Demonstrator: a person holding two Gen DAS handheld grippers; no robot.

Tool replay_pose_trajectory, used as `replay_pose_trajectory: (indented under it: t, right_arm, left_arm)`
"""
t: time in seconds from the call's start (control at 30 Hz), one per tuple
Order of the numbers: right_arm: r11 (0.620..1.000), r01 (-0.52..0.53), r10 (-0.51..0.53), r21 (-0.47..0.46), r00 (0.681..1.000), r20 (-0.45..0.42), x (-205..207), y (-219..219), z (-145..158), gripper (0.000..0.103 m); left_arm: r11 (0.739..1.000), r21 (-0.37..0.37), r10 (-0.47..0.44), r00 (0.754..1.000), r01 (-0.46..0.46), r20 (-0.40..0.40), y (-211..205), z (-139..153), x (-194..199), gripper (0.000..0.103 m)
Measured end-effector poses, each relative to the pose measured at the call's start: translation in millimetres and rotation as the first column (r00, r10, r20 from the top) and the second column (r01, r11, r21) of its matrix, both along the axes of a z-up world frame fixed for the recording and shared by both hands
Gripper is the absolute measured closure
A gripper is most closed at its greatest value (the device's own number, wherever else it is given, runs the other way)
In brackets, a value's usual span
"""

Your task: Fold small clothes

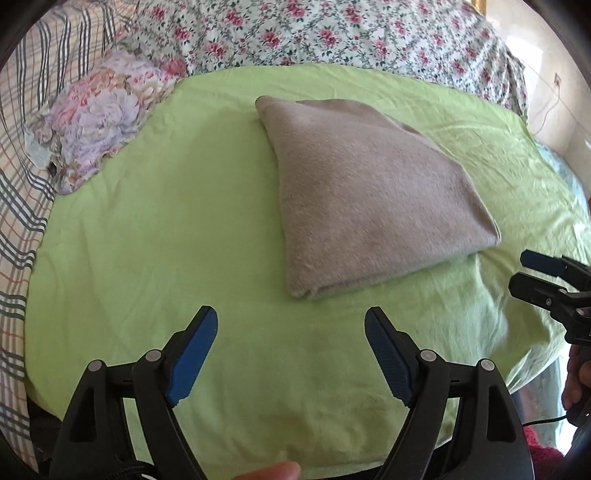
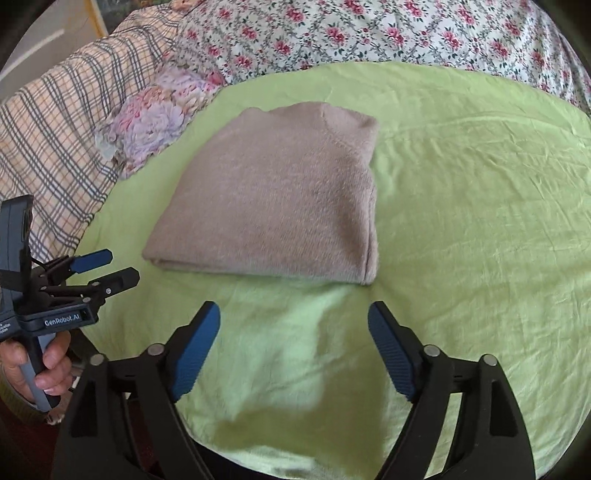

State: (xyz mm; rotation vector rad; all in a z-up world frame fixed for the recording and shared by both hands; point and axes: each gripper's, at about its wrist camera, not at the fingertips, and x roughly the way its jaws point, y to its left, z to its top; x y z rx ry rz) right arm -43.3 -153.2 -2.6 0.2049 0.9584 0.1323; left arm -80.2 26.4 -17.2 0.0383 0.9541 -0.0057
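lying folded, sweater (image 2: 280,199) btwn empty, spread tongs (image 2: 293,325).

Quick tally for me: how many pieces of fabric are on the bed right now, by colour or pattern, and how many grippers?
Beige fuzzy folded garment: 1
Light green sheet: 1
Pink-and-white floral bedspread: 1
Plaid cloth: 1
Lilac-and-pink floral pillow: 1
Grippers with blue pads: 2, left gripper and right gripper, both open and empty
Total: 7

both wrist cameras look forward and down over the green sheet (image 1: 147,258) from its near edge, sharing the folded beige garment (image 2: 273,206) from opposite sides.
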Motion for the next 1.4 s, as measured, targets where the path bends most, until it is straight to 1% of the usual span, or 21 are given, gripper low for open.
replay_pose_trajectory:
  t: [0.13, 0.27, 0.43, 0.53, 0.83, 1.03, 1.4]
  right_arm:
    - [1.0, -0.001, 0.001, -0.007, 1.0, -0.004, -1.1, 2.1, -2.8, 0.017]
    - [1.0, -0.006, 0.006, -0.007, 1.0, -0.008, -1.9, 5.5, -6.1, 0.017]
    - [1.0, -0.023, 0.023, -0.003, 1.0, -0.019, -2.3, 12.7, -9.2, 0.016]
    - [0.999, -0.033, 0.033, -0.002, 0.999, -0.026, 1.9, 14.6, -9.9, 0.016]
    - [0.999, -0.051, 0.05, -0.018, 0.999, -0.018, 16.8, 19.8, -3.9, 0.016]
    - [0.999, -0.051, 0.052, -0.016, 0.999, 0.004, 29.3, 19.5, 5.3, 0.015]
    - [0.997, -0.075, 0.075, -0.021, 0.997, 0.0, 49.3, 26.9, 8.1, 0.014]
  left_arm:
    - [0.999, 0.034, 0.002, 1.0, -0.002, -0.005, -5.0, -3.0, -7.4, 0.02]
    - [0.999, 0.036, 0.006, 1.0, -0.006, -0.021, -2.8, -5.1, -3.7, 0.019]
    - [0.997, 0.082, 0.013, 0.999, -0.009, -0.043, -2.0, -8.3, 1.3, 0.019]
    - [0.995, 0.095, 0.01, 0.999, -0.005, -0.053, -2.4, -8.5, 6.2, 0.019]
    - [0.992, 0.128, 0.0, 1.0, 0.003, -0.024, -7.8, 3.6, 23.3, 0.017]
    - [0.99, 0.144, -0.011, 1.0, 0.01, 0.009, -10.4, 11.3, 33.9, 0.015]
    - [0.99, 0.138, -0.007, 1.0, 0.004, 0.023, -9.0, 16.8, 50.5, 0.014]
